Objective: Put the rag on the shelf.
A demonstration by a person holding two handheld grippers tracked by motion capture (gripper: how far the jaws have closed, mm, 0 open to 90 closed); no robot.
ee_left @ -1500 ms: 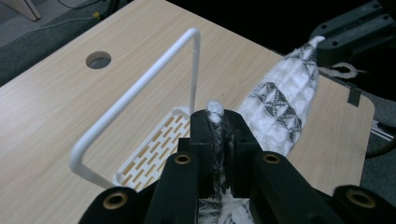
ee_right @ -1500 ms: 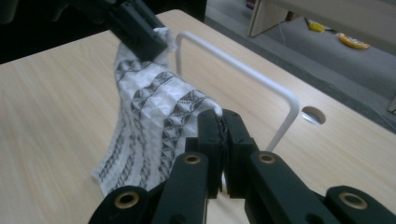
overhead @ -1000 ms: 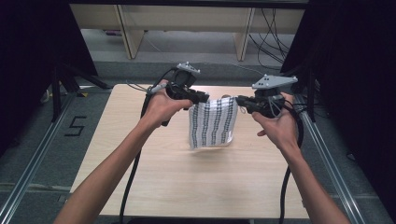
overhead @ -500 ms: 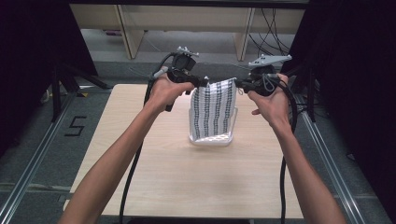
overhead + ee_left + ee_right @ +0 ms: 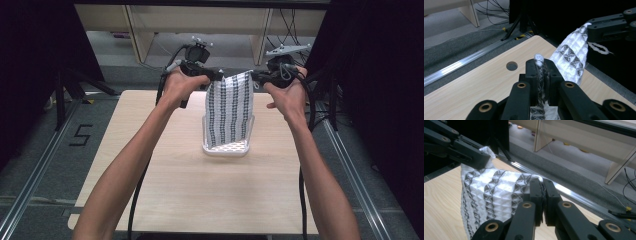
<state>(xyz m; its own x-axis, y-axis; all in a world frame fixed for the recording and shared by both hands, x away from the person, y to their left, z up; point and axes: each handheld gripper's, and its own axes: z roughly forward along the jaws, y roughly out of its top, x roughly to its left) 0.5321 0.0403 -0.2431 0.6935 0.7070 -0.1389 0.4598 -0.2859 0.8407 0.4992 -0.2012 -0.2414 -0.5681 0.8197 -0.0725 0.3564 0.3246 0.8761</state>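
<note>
White cloth (image 5: 229, 111) with dark patterned stripes hangs between the two grippers, above the far middle of the tabletop (image 5: 165, 185). A second ago it was lower and nearer; now both hands have carried it up and farther away, so it hangs longer and flatter, with its bottom edge touching the wood. I judge it is being spread for laying down. The left gripper (image 5: 216, 76) and right gripper (image 5: 254, 76) point toward each other, jaws pinching the top corners, forearms stretched forward.

Table: 1 rectangular light wood-grain tabletop (image 5: 165, 175), 1 round hole (image 5: 511, 66) near an edge. Resting on it, toward 12 o'clock of centre: 1 white perforated plastic tray (image 5: 226, 148).
</note>
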